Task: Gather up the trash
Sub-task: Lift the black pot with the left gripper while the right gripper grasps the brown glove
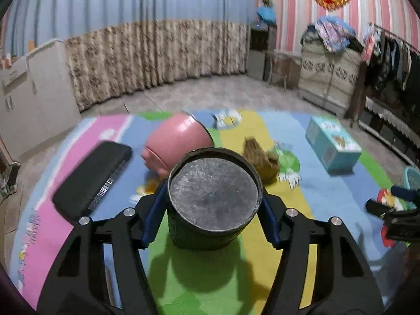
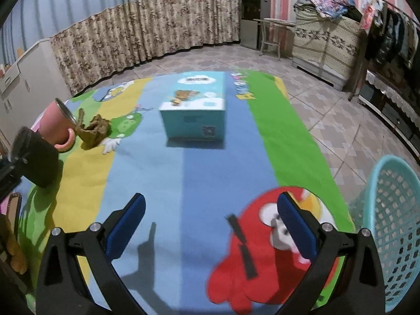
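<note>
1. A colourful cartoon play mat (image 2: pixel 183 173) covers the tiled floor in front of me and carries everything I am working with.
2. A turquoise mesh basket (image 2: pixel 393 225) stands at the mat's right edge, just beside my right hand-held gripper.
3. A light blue carton (image 2: pixel 194 110) with a bear picture lies on the blue stripe, well apart from both grippers.
4. A pink cup (image 1: pixel 178 141) lies tipped on its side on the mat, beyond the black tube.
5. A black cylindrical tube (image 1: pixel 214 197) with a grey lid sits between the blue pads of my left hand-held gripper (image 1: pixel 210 204); the pads press against its sides, so it is gripped.
6. A black flat case (image 1: pixel 92 181) with a barcode lies to the left of the tube.
7. A crumpled brown paper wad (image 1: pixel 261 158) lies just beside the pink cup.
8. My right hand-held gripper (image 2: pixel 211 225) hangs over the mat with its pads spread wide and nothing between them.
</note>
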`<state>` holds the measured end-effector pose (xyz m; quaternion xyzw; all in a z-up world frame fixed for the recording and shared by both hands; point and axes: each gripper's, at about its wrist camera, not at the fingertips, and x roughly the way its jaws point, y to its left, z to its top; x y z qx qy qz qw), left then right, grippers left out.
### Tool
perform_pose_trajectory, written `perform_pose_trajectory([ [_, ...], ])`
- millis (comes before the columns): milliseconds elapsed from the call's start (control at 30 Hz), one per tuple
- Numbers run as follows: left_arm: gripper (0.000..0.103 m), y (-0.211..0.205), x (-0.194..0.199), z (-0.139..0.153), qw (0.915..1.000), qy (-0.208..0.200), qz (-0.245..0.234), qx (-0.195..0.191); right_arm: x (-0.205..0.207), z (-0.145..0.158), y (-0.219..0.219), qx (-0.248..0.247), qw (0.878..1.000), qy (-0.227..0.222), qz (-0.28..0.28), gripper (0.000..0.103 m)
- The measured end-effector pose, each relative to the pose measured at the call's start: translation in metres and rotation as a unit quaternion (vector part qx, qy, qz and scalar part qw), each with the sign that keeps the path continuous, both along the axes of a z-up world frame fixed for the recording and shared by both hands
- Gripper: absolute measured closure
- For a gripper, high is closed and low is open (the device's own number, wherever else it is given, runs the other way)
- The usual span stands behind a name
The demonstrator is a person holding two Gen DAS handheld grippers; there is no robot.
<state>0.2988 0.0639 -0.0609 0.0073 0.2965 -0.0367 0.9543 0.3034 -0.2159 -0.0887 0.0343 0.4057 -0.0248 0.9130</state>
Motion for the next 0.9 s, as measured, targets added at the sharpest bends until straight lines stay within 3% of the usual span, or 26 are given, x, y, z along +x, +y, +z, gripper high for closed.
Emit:
perform_pose_trajectory([
  [133,0.042,0.015,-0.019,0.018,0.9948,-0.066,0.071,0.032,0.015,0.005,0.029,0.001,1.0,-0.005,0.03,0.005],
  [233,0.042,0.027,-0.023,0.024,0.9874,-0.086,0.125,0.045,0.031,0.01,0.053,-0.005,0.999,-0.013,0.051,0.005],
  [433,0.041,0.052,-0.018,0.024,0.9739,-0.077,0.207,0.05,0.066,0.01,0.096,-0.002,0.996,-0.017,0.084,0.005],
  [733,0.042,0.067,-0.003,0.021,0.9723,-0.048,0.226,0.037,0.103,-0.006,0.128,-0.002,0.995,0.002,0.1,0.007],
  [767,0.042,0.067,-0.002,0.022,0.9724,-0.048,0.225,0.037,0.107,-0.007,0.131,-0.005,0.995,0.001,0.104,0.01],
  [833,0.042,0.065,-0.001,0.021,0.9732,-0.046,0.222,0.041,0.11,-0.011,0.137,-0.008,0.993,0.014,0.118,0.038],
  [900,0.042,0.065,0.001,0.019,0.9739,-0.044,0.219,0.043,0.107,-0.012,0.138,-0.006,0.992,0.017,0.126,0.051],
])
